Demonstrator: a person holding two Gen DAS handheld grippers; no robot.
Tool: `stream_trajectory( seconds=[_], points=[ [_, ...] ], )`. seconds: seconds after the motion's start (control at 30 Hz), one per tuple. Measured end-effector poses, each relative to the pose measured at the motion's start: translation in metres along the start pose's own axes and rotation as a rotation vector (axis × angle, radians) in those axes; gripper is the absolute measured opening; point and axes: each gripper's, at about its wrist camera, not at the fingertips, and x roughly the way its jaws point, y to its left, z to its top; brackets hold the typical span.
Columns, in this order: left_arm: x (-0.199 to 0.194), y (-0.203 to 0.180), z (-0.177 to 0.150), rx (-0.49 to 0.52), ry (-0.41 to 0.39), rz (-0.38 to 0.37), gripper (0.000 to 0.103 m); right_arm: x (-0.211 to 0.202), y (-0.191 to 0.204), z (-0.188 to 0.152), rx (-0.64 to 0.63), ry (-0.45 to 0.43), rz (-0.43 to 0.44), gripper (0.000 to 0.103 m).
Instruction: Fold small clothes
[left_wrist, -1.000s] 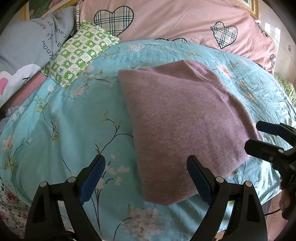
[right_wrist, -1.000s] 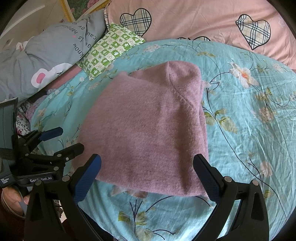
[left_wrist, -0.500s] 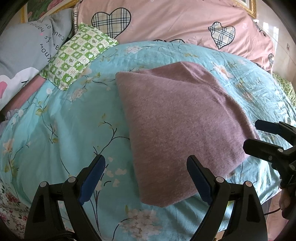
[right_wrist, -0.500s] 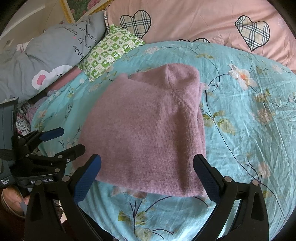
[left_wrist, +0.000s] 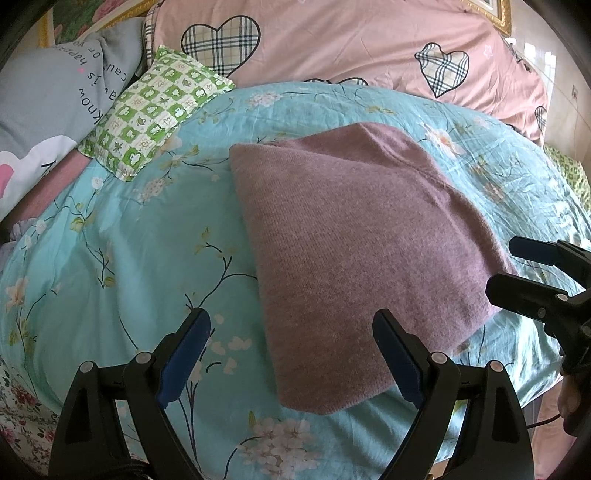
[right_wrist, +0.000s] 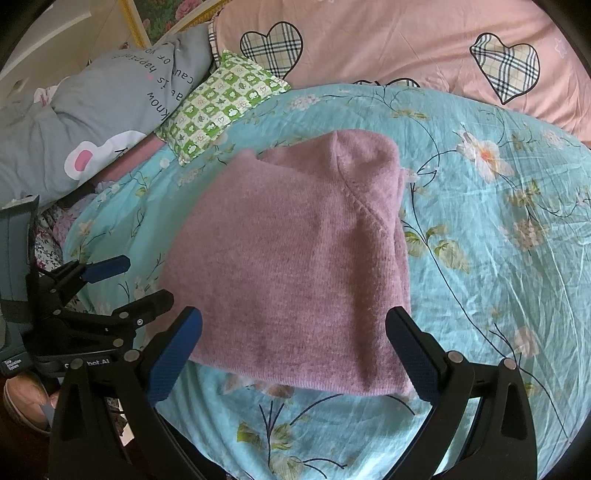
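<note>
The big blue flowery blanket (left_wrist: 122, 258) covers my bed, and the folded purple sweater (left_wrist: 354, 251) lies flat on it. My left gripper (left_wrist: 291, 354) and right gripper (right_wrist: 293, 350) are both wide apart, holding nothing.

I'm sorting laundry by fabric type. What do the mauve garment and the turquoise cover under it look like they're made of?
Mauve garment: a soft knit, probably wool or a wool-like blend; fine ribbed rows, a fuzzy matte surface and a raised stitched seam show. Turquoise cover: a thin, smooth woven fabric, likely cotton or a blend; it has crisp fine creases, a printed floral pattern and a slight sheen.
</note>
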Motion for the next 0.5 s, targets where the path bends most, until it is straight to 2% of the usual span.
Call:
stream_trajectory(
  seconds=[0.5],
  points=[
    [0.0001, 0.0005, 0.0071, 0.005, -0.007, -0.016, 0.09, -0.0004, 0.0014, 0.0034, 0.004, -0.004, 0.002, 0.1]
  ],
)
